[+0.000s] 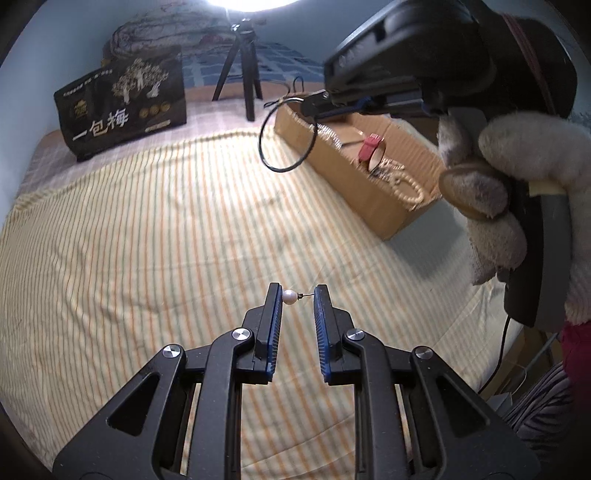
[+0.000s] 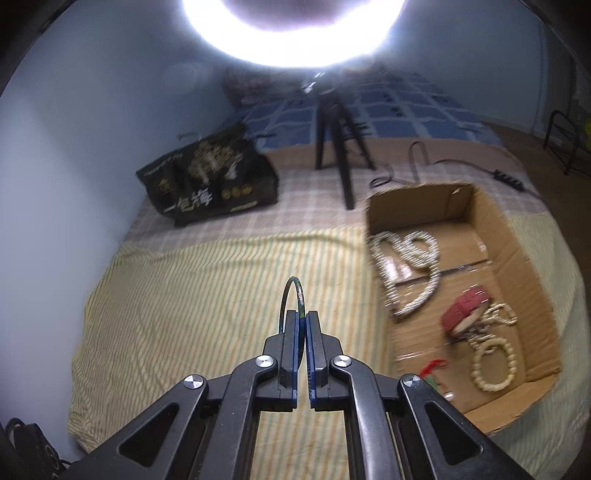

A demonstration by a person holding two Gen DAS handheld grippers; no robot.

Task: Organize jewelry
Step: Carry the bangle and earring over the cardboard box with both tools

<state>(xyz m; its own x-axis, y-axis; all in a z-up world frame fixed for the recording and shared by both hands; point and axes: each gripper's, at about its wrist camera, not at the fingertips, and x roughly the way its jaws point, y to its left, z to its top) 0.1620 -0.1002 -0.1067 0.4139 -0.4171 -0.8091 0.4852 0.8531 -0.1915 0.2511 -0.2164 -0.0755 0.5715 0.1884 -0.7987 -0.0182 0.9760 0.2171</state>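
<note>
Left hand-held gripper: jaws set narrowly apart, pinching a pearl stud earring crosswise at the tips; the pearl presses one pad, the post's end meets the other. It hangs over the striped bed sheet, clear of the cloth.

Right hand-held gripper: pads pressed together on a thin dark bangle, which stands up edge-on out of the fingertips. Seen from the left wrist camera, the same bangle hangs as a full hoop from the right gripper's tips, at the near-left corner of the cardboard box. A gloved hand grips that tool's handle at far right.

Cardboard box sits open on the bed, right of the right gripper. Inside: a sparkly chain necklace coiled at the left wall, a red-and-tan ring-shaped piece mid-box, a cream bead bracelet near it, a small red-and-green item in the near corner, too blurred to name.

Far side of bed: black snack bag with gold print at left, tripod under a ring light, blue checked bedding behind.
</note>
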